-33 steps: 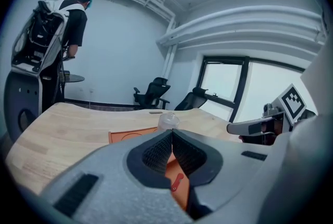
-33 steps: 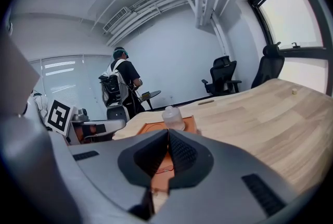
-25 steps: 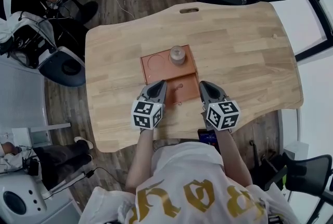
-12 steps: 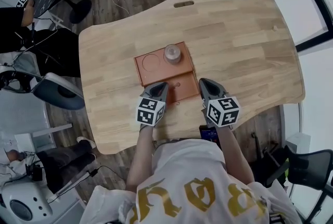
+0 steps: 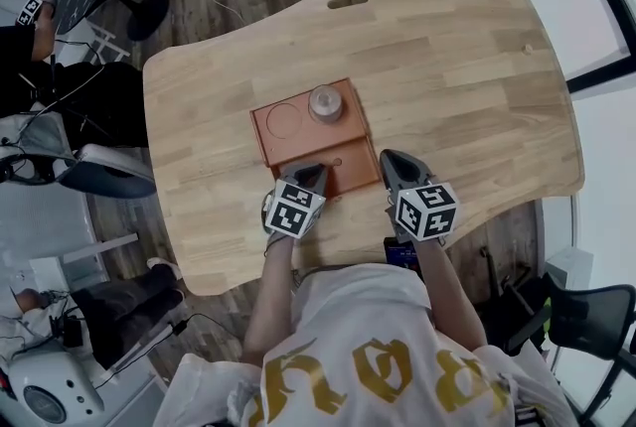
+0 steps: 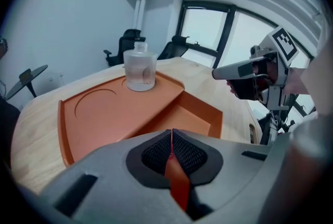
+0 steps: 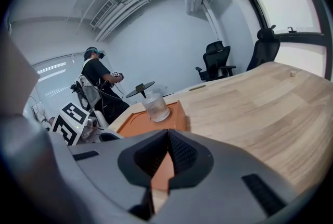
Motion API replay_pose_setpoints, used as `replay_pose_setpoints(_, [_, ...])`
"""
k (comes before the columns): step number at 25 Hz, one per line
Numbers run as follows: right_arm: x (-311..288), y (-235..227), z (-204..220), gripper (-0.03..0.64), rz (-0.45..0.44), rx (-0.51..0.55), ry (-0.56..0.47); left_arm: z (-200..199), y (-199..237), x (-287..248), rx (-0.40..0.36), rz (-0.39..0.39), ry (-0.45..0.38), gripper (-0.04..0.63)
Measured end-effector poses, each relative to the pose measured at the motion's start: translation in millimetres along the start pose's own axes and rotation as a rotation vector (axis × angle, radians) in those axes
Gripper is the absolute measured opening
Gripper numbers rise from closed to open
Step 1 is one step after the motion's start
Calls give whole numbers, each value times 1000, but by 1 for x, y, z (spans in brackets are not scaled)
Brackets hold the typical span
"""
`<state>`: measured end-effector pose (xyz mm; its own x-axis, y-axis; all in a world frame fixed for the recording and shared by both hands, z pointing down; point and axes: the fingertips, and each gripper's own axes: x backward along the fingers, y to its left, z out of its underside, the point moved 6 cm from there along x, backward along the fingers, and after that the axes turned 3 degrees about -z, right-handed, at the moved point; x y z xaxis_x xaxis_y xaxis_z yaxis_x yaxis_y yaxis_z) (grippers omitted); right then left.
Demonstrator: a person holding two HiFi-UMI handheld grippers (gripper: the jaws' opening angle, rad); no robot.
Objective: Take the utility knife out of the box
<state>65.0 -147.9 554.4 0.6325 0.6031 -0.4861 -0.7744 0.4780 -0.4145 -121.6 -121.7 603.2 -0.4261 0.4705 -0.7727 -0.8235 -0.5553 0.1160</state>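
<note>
Knife shows in no view, perhaps hidden inside the orange box (image 5: 348, 132), so we hold the left gripper (image 5: 310, 173) over its near compartment and the right gripper (image 5: 395, 165) just beside it, both closed tight and empty, probably poised to search.

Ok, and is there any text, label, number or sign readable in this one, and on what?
Person's white shirt: large ornate gold letters, seen upside down and creased, not readable with confidence.
Left gripper's cube, right gripper's cube: black-and-white square markers, no words.
Orange box, clear bottle: no print visible.
</note>
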Motion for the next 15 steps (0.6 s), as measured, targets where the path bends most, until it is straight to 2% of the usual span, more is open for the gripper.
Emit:
replay_pose_setpoints(10, [-5, -17, 0, 12, 8, -29, 21, 8, -3, -27, -27, 64, 128, 17])
replay_pose_setpoints(13, [-4, -19, 1, 12, 17, -35, 24, 9, -3, -29, -53, 58, 147, 58])
replay_pose_setpoints(15, [-4, -20, 2, 12, 20, -38, 28, 10, -4, -31, -103, 51, 172, 82])
